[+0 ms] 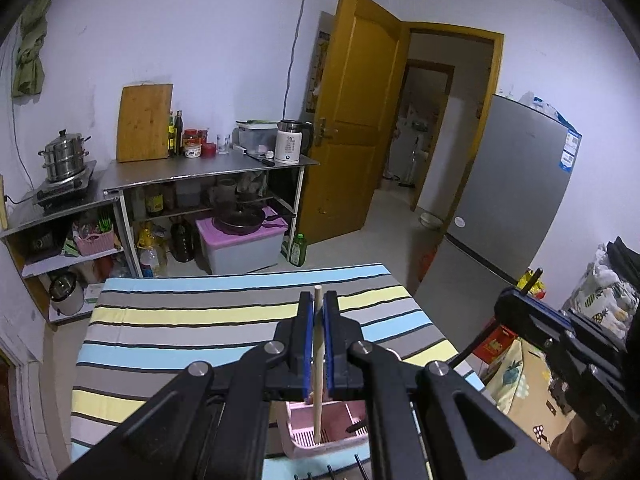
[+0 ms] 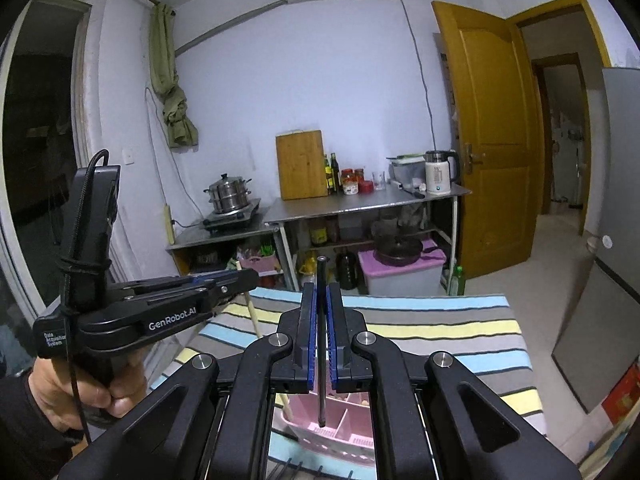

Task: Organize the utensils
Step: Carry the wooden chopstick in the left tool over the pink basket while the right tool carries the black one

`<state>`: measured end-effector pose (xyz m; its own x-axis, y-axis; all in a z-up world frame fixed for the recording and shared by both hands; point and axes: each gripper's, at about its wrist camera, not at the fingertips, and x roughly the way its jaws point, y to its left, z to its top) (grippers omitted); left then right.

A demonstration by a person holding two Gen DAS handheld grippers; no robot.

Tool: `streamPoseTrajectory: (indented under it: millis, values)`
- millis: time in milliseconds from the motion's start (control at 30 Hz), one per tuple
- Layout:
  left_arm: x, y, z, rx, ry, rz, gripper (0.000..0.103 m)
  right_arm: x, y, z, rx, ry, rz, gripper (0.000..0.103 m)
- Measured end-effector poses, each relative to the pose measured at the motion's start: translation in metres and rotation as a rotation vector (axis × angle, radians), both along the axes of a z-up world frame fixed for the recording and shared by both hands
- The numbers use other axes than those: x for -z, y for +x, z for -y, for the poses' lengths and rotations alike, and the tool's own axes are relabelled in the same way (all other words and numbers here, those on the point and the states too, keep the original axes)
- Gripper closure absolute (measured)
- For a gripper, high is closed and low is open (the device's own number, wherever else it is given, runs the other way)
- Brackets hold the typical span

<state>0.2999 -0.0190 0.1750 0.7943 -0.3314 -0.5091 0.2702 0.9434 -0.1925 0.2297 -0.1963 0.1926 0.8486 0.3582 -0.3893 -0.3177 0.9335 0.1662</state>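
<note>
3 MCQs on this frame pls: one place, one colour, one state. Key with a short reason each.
1. Where is the pink basket?
A. on the striped cloth below the claws
B. on the steel counter
C. on the floor by the door

2. What colour is the stick in the right claw?
A. pale wood
B. black
C. red

3. What state is the left claw in?
A. wide open, empty
B. shut on a wooden stick
C. shut on a spoon

Key: 1 A, it sits on the striped cloth. 2 B, the black stick is dark throughout. 3 B, blue pads clamp the wooden stick.
</note>
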Motion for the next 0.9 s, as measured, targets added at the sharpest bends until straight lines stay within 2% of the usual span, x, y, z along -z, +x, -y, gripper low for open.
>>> streamPoseTrajectory:
  millis: [133,467,700,733,800,900]
  values:
    - [0.017,0.009,-0.002,-0.007,-0.021,-0.011,0.098,0.02,0.011,-0.002,0.005,-0.011,-0.037,0.099]
    - [0.067,0.02,-0.007,-0.012,-0.033,-0.11,0.097,0.072,0.029,-0.003,0.008,-0.033,-0.16,0.099]
    - [0.078,0.017,-0.011,-0.015,-0.037,-0.127,0.096,0.086,0.032,-0.002,0.011,-0.035,-0.201,0.098]
    - [0.078,0.016,-0.012,-0.018,-0.037,-0.128,0.095,0.086,0.032,0.0,0.009,-0.031,-0.206,0.098]
    - [0.077,0.014,-0.015,-0.024,-0.038,-0.127,0.081,0.085,0.032,-0.001,0.009,-0.038,-0.214,0.098]
    - [0.073,0.007,-0.019,-0.029,-0.048,-0.113,0.073,0.082,0.027,0.0,0.013,-0.045,-0.203,0.092]
